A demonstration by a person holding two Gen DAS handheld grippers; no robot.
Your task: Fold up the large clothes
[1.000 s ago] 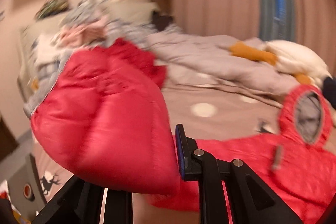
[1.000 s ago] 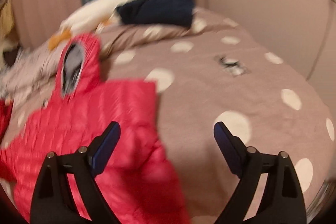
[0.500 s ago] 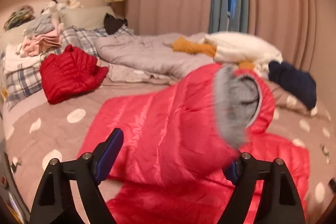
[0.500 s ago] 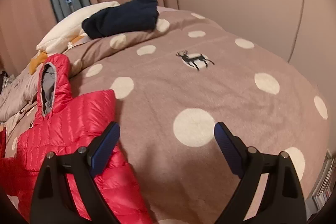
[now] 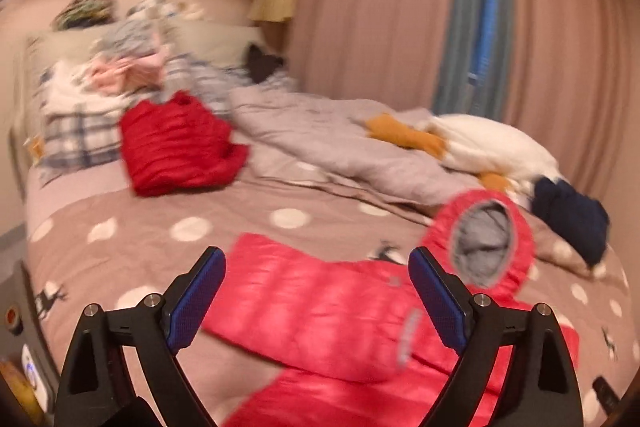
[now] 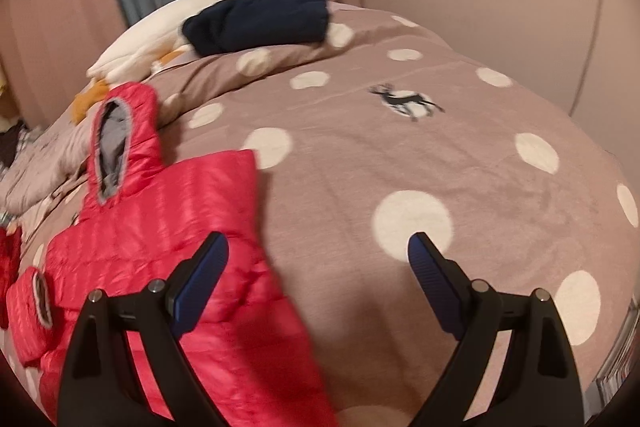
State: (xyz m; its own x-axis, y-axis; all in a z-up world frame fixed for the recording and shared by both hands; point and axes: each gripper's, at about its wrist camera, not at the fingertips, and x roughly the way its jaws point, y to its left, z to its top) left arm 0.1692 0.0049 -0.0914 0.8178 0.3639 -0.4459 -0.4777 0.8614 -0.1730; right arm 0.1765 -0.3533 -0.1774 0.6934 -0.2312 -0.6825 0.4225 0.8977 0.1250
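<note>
A red hooded puffer jacket (image 5: 332, 311) lies spread on the brown dotted bedspread (image 5: 160, 223), its grey-lined hood (image 5: 482, 239) pointing away from me. My left gripper (image 5: 318, 293) is open and empty, hovering above the jacket's body. In the right wrist view the same jacket (image 6: 168, 251) lies at the left, with one sleeve cuff (image 6: 34, 301) folded in. My right gripper (image 6: 318, 279) is open and empty above the jacket's right edge and the bedspread (image 6: 400, 155).
A folded dark-red jacket (image 5: 176, 143) sits at the far left of the bed. A grey quilt (image 5: 328, 139), a white pillow (image 5: 492, 143) and a navy garment (image 5: 568, 219) lie along the far side. The navy garment also shows in the right wrist view (image 6: 260, 17). Curtains hang behind.
My left gripper was shut on the red jacket's sleeve a second ago, then opened and let it drop; the jacket now lies flat. My right gripper stayed open and drifted slightly.
</note>
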